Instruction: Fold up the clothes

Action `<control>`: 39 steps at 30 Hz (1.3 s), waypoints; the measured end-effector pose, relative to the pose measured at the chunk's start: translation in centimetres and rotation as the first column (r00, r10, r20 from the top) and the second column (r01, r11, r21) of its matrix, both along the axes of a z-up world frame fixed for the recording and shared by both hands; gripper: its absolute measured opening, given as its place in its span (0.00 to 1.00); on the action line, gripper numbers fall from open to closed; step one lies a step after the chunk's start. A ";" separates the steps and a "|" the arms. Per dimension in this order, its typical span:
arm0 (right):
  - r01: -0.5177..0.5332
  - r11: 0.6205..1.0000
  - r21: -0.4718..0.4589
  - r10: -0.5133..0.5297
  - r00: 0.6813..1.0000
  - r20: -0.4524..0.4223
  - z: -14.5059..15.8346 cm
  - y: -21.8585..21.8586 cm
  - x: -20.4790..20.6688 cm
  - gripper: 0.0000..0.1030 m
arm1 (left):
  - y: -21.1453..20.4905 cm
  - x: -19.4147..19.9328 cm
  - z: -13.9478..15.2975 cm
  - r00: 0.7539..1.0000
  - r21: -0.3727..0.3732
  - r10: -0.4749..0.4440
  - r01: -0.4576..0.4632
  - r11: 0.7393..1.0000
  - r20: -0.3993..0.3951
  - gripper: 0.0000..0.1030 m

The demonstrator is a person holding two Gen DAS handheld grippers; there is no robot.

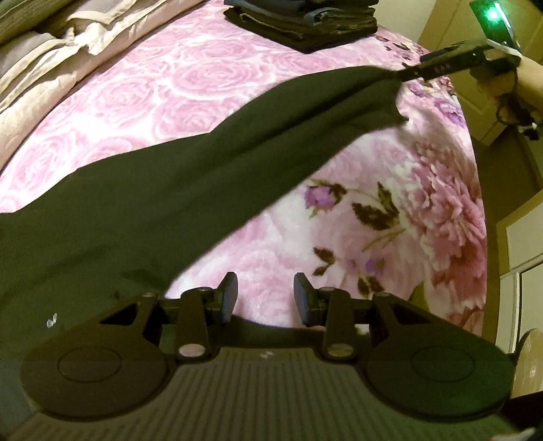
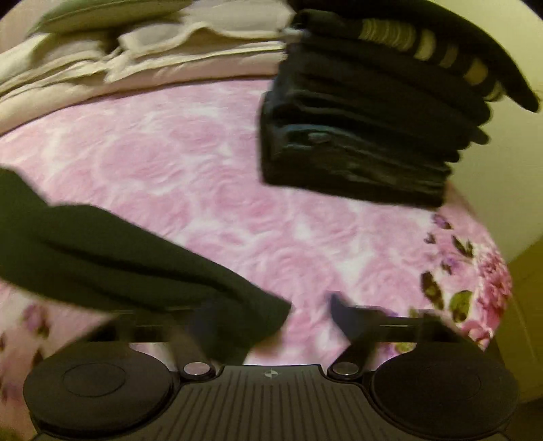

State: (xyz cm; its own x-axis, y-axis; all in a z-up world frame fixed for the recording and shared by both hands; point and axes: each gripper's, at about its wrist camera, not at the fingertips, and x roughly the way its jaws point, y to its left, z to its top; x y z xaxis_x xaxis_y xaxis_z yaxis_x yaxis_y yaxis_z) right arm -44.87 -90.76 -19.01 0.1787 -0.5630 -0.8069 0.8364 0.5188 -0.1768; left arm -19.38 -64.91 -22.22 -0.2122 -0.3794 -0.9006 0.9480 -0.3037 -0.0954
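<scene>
Pink floral bed (image 1: pixel 176 84), dark garment (image 1: pixel 190 176) apparently stretched

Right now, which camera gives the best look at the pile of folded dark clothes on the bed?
The right wrist view: the stack of folded clothes fills its upper right, layers and a striped top piece visible, though blurred. The left wrist view catches only the stack's lower part at the top edge, far off beyond the dark garment.

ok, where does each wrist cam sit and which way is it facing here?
Left wrist: on left gripper, over the bedspread, facing the stack; shows its open fingers, the right gripper and a hand.
Right wrist: on right gripper, low over the bedspread, facing the stack closer up; shows its blurred fingers.
Shared: dark garment, stack, bedspread, beige quilt.
</scene>
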 end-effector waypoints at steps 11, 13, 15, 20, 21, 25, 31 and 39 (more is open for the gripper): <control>-0.160 0.945 0.287 0.116 0.980 0.163 -4.0 7.3 8.0 0.78 | 7.5 6.4 0.5 0.969 0.031 0.240 -0.242 0.970 0.055 0.34; -0.212 0.922 0.324 0.150 0.967 0.205 -4.5 9.2 10.3 0.78 | 9.2 7.9 0.5 0.957 0.028 0.282 -0.284 0.958 0.060 0.35; -0.268 0.902 0.337 0.193 0.951 0.240 -4.7 10.5 12.8 0.78 | 10.9 9.3 0.6 0.949 0.018 0.308 -0.309 0.951 0.065 0.35; -0.434 0.870 0.235 0.363 0.884 0.293 -3.6 9.4 20.5 0.77 | 13.4 12.6 0.7 0.937 -0.045 0.345 -0.343 0.938 0.044 0.38; -0.456 0.863 0.218 0.386 0.873 0.298 -3.4 8.5 22.3 0.77 | 13.4 13.3 0.4 0.935 -0.057 0.351 -0.349 0.935 0.045 0.38; -0.563 0.808 0.175 0.504 0.814 0.291 -4.4 4.1 29.6 0.71 | 12.2 15.2 -0.6 0.918 -0.107 0.393 -0.387 0.916 0.046 0.38; -0.671 0.691 0.269 0.634 0.742 0.220 -9.6 0.1 38.7 0.58 | 10.2 15.5 -2.4 0.896 -0.119 0.443 -0.440 0.890 0.005 0.38; -0.718 0.691 0.080 0.714 0.696 0.082 -8.1 -3.0 43.4 0.02 | 7.8 13.3 -4.1 0.909 -0.102 0.414 -0.417 0.903 -0.055 0.39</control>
